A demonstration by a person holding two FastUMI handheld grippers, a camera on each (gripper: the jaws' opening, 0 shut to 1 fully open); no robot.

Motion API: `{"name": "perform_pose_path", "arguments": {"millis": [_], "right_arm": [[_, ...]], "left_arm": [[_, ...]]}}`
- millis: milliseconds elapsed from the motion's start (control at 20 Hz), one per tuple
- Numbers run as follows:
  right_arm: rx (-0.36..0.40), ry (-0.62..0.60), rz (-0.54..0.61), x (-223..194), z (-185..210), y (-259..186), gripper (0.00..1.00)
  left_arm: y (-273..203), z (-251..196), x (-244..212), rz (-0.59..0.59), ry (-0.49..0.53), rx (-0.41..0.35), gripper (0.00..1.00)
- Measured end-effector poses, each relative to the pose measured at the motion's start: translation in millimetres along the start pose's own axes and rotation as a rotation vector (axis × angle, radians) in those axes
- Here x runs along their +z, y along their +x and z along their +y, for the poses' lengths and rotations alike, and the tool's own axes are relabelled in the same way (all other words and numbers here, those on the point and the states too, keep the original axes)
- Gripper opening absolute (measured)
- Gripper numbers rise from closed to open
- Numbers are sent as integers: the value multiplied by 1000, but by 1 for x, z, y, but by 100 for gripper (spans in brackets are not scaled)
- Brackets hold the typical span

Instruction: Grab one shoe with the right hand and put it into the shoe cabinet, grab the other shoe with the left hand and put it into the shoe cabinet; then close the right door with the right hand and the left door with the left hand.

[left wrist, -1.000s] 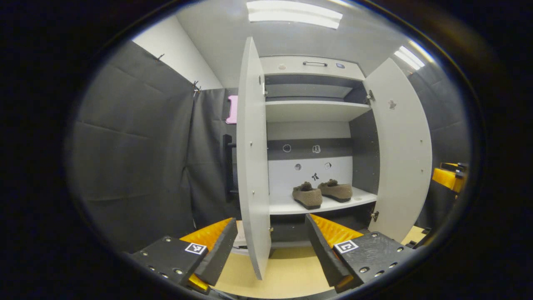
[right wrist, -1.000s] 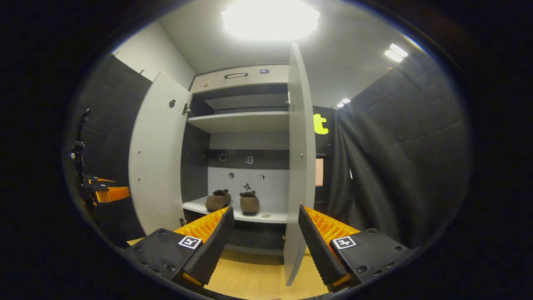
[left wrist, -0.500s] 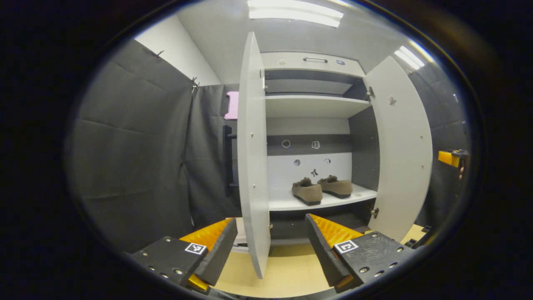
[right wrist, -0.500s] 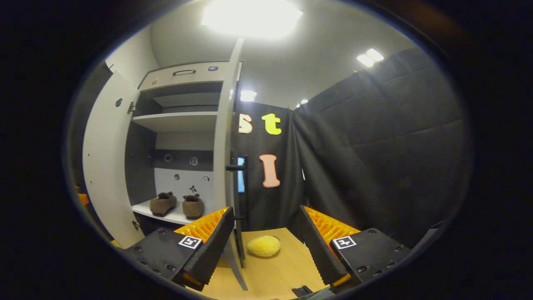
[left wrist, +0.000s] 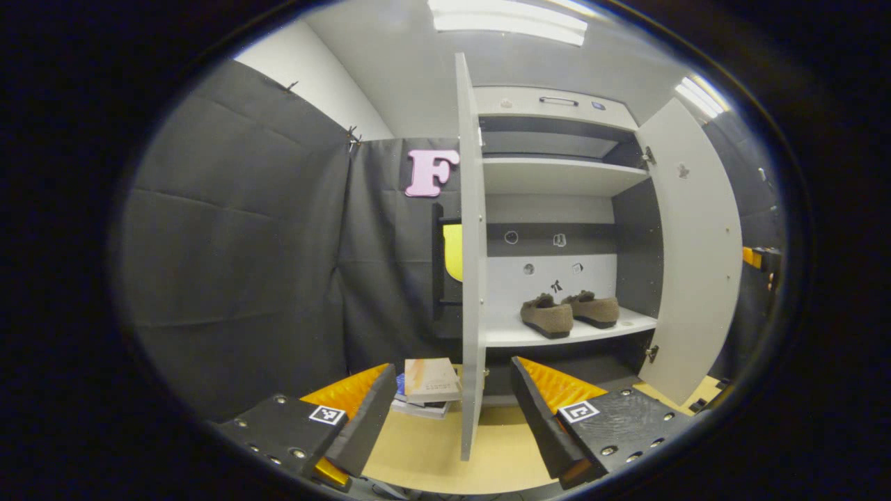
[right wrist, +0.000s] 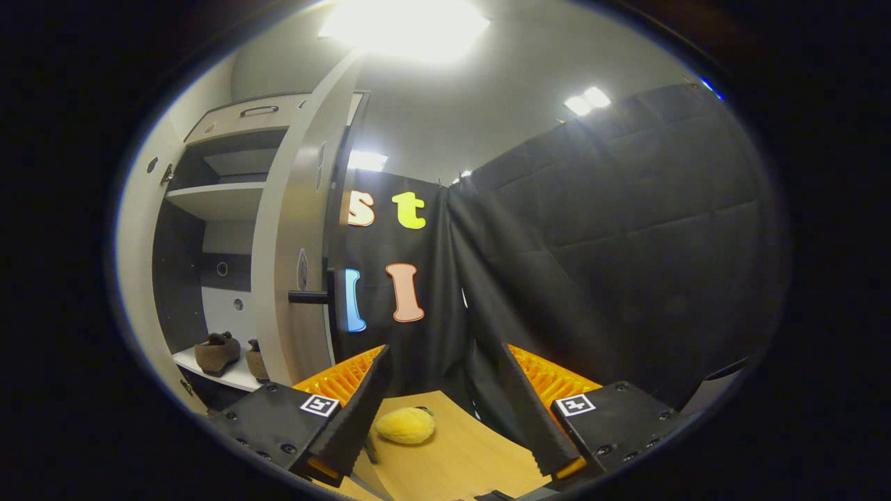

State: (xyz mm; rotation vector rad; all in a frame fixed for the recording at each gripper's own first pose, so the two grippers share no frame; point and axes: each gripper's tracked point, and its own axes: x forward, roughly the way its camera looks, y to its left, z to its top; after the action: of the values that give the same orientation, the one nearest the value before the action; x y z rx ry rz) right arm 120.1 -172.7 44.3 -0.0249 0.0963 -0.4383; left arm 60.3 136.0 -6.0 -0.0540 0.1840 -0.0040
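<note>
- The shoe cabinet (left wrist: 557, 177) is standing with both doors swung open, its shelves showing in the left gripper view.
- The left door (left wrist: 471, 264) is facing the left gripper's camera nearly edge-on; the right door (left wrist: 696, 250) is angling outward at the cabinet's far side.
- In the right gripper view, the right door (right wrist: 296, 229) is showing its outer face, with a dark handle (right wrist: 310, 297) sticking out.
- The left gripper (left wrist: 449, 407) is hanging with jaws spread wide and empty, the left door's edge lying between them.
- The right gripper (right wrist: 442, 403) is likewise gaping, gripping nothing, beside the right door.
- Both brown shoes (left wrist: 569, 313) are sitting side by side on the lower shelf.
- A stack of books (left wrist: 428, 390) is lying on the wooden floor (left wrist: 431, 459).
- A yellow plush lump (right wrist: 406, 425) is resting on the floor.
</note>
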Motion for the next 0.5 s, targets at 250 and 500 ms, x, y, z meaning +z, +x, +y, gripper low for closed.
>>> {"name": "perform_pose_path", "arguments": {"millis": [250, 500], "right_arm": [[32, -92, -19, 3, 16, -4, 95], [83, -77, -16, 3, 36, -12, 94]], "left_arm": [[-6, 19, 1, 2, 0, 34, 95], [-5, 19, 9, -18, -7, 31, 100]]}}
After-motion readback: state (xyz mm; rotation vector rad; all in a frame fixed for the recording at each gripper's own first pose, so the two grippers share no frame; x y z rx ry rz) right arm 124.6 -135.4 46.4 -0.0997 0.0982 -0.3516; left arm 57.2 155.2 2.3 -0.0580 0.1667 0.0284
